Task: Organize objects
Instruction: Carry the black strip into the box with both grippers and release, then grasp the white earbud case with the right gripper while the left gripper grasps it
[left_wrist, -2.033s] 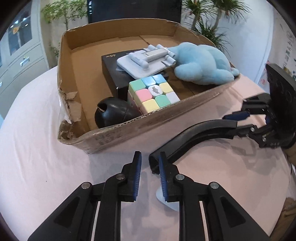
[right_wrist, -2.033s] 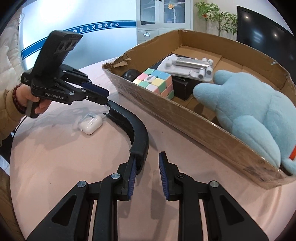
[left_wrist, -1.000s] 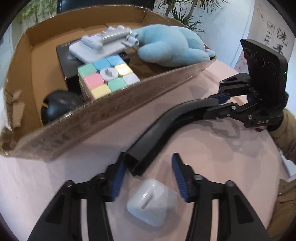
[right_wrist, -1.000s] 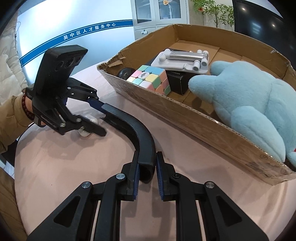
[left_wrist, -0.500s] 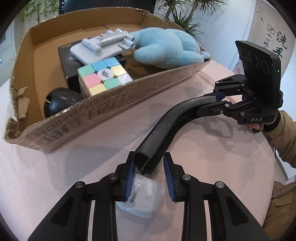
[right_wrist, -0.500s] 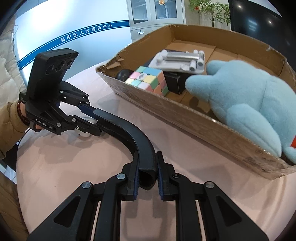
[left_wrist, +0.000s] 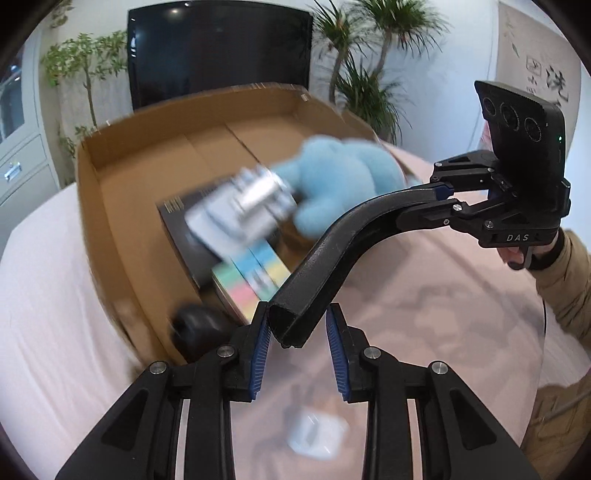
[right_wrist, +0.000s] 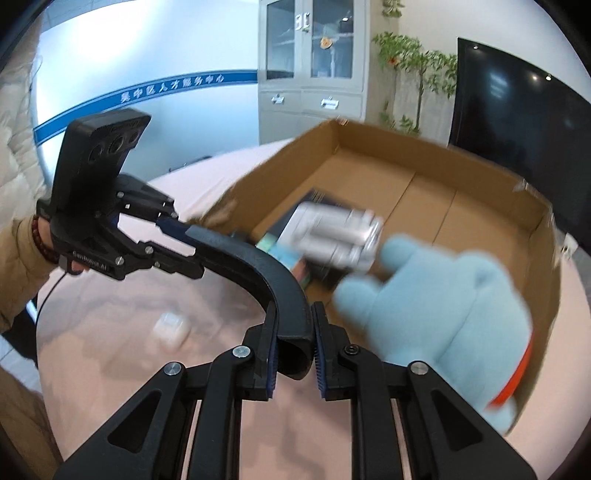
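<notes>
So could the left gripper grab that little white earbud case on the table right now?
Probably not as things stand. The left gripper is occupied with one end of the curved black bar, and the right gripper clamps the other end. The white earbud case lies uncovered below on the table.

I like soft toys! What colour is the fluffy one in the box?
The plush toy is light blue, shown best in the right wrist view.
</notes>
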